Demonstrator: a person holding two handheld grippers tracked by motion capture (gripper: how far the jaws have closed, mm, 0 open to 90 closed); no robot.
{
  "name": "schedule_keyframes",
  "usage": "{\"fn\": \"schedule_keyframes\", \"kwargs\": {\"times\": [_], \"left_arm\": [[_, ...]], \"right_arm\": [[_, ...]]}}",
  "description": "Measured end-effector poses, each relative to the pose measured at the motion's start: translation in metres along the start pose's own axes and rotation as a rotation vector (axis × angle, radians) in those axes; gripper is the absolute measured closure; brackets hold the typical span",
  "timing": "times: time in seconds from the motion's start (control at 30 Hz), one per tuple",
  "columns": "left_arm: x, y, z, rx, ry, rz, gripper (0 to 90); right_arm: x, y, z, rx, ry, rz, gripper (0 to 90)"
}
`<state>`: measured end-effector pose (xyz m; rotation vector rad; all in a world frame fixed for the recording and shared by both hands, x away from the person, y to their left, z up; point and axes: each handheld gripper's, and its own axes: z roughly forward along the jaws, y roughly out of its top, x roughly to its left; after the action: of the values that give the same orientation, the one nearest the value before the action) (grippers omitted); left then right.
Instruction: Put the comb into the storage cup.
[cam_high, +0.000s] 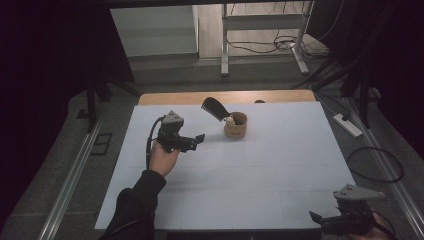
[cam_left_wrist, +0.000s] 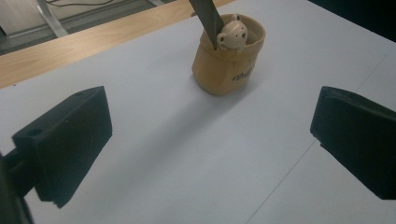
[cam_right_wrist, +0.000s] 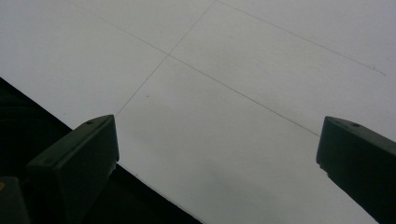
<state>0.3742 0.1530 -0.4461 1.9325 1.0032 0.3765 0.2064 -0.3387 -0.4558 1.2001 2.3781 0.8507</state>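
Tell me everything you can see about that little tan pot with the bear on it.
The tan pot is a small, squat holder shaped like a soft sack, with dark lettering low on its side. It looks like glazed ceramic or plastic. A cream bear head peeks over its rim. It stands upright on the white table, toward the far middle. A dark flat tool leans out of it, tilted left in the high view. The left tongs point at it, apart from it.

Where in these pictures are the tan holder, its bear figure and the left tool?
tan holder (cam_left_wrist: 224, 77), left gripper view, on its front wall.
bear figure (cam_left_wrist: 232, 35), left gripper view, on its face.
left tool (cam_high: 198, 140), high view, midway between its tips.
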Motion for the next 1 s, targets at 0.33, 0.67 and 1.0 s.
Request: {"fn": "schedule_keyframes", "kwargs": {"times": [0.33, 0.67, 1.0], "left_arm": [[-0.005, -0.006, -0.008, 0.0, 0.007, 0.004, 0.0], [-0.013, -0.012, -0.014, 0.01, 0.001, 0.014, 0.0], [-0.021, -0.017, -0.021, 0.014, -0.009, 0.013, 0.0]], "right_arm": [[0.0, 0.0, 0.0, -0.002, -0.001, 0.001, 0.0], [0.0, 0.0, 0.0, -0.001, -0.002, 0.001, 0.0], [0.0, 0.0, 0.0, -0.002, -0.001, 0.001, 0.0]]}}
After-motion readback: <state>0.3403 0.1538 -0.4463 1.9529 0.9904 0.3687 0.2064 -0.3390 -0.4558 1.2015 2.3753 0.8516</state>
